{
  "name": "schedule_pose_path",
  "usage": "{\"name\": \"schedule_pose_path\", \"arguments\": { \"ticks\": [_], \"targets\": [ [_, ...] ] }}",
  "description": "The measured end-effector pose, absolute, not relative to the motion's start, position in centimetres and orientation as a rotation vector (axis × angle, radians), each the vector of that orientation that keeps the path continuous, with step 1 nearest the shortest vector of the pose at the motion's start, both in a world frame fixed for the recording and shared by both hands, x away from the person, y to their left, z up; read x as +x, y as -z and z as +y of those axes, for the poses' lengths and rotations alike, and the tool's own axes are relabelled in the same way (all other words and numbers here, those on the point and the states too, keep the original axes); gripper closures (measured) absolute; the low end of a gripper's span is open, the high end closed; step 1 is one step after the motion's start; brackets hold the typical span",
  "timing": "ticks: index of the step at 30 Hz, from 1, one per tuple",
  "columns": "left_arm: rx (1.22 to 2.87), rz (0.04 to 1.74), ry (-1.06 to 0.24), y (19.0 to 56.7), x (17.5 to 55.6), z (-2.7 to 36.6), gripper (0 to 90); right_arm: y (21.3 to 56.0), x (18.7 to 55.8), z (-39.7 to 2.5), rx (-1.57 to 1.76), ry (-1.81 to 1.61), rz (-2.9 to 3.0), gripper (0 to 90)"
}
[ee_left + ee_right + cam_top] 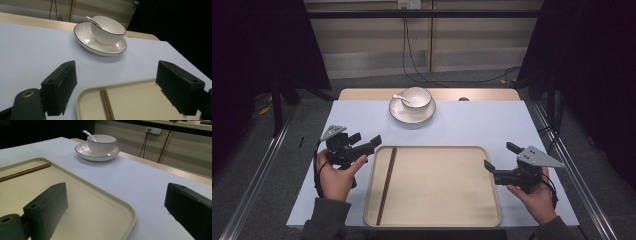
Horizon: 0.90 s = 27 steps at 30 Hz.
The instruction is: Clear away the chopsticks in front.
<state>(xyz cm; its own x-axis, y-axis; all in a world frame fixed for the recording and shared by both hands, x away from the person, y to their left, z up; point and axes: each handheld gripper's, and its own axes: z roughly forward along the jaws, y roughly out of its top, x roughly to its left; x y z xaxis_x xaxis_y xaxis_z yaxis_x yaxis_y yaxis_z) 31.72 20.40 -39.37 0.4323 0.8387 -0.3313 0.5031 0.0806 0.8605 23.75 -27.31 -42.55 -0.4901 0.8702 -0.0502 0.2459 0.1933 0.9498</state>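
Pair of chopsticks (387, 185): dark brown, long and thin, lying side by side and touching, lengthwise along the left part of a cream tray (432, 148) with rounded corners. Near end close to the tray's front rim, far end close to its back rim.

Probably light and stiff, wood or something like it by the look. Smooth and narrow, so likely to roll or slip apart under a pinch. Lying flat on the tray floor, so little room for a jaw to get under. Best taken across both sticks together, near the middle for balance, jaws straddling the pair from either side. Risk of catching one stick alone and leaving the other behind.

Left hand-held gripper (367, 140): held just off the tray's back left corner, jaws spread wide with nothing between them, the far tips of the chopsticks visible between them in the left gripper view. Right hand-held gripper (500, 156): at the tray's right edge, likewise wide apart and holding nothing.

Farther back on the bench (472, 125), well apart from the tray: a white ribbed bowl (415, 96) on a white plate (412, 114), a spoon (401, 98) resting inside the bowl. Fragile, worth steering clear of.
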Motion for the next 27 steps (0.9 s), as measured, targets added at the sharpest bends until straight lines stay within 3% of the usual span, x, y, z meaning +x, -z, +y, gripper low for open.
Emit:
{"name": "schedule_pose_path", "arguments": {
  "ticks": [27],
  "targets": [
    [1.564,1.185,-0.458,40.0,31.1,23.4,5.9,42.5,23.8,-27.4,1.043,-1.315,1.858,4.3]
  ]
}}
